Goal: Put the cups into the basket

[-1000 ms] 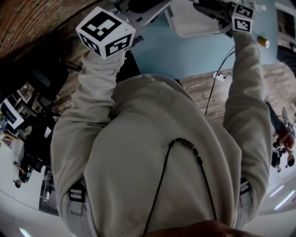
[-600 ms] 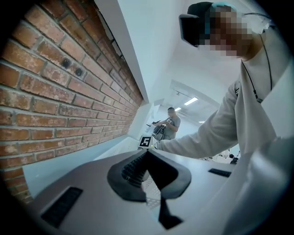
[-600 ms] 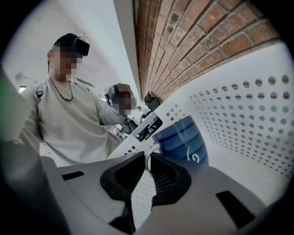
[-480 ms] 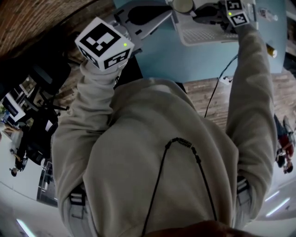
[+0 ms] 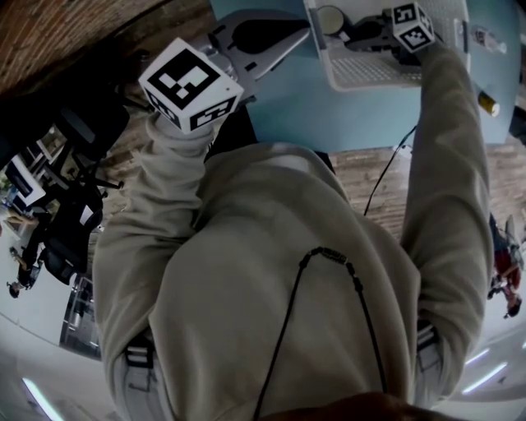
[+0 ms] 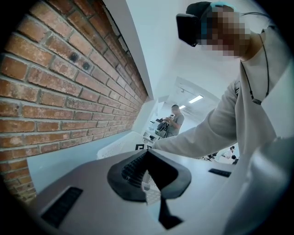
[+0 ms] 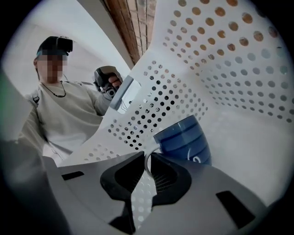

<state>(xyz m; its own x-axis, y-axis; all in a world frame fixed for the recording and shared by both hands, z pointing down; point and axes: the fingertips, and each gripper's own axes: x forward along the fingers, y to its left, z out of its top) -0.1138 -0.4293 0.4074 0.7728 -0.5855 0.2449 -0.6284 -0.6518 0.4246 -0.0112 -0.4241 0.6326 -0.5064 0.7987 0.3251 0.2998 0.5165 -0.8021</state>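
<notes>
A blue cup [image 7: 183, 137] with a white handle lies inside the white perforated basket [image 7: 220, 69]. My right gripper [image 7: 148, 158] is shut on that handle, down among the basket's walls. In the head view the basket [image 5: 370, 72] stands on the light blue table at the top. There my right gripper [image 5: 366, 31] reaches into it beside the cup's round rim [image 5: 330, 18]. My left gripper [image 5: 271, 34] hovers over the table left of the basket. In its own view the left gripper [image 6: 146, 156] has its jaws together and holds nothing.
The light blue table [image 5: 329, 115] ends at a wooden floor with a black cable [image 5: 386, 164]. A small yellow-tipped item [image 5: 488, 104] and a bottle [image 5: 485, 39] lie right of the basket. A brick wall [image 6: 55, 92] runs along the left side. A person [image 6: 174, 120] stands far off.
The basket and table have slid further into the head view. My right gripper with the cup now sits deeper in the basket. The left gripper has hardly moved.
</notes>
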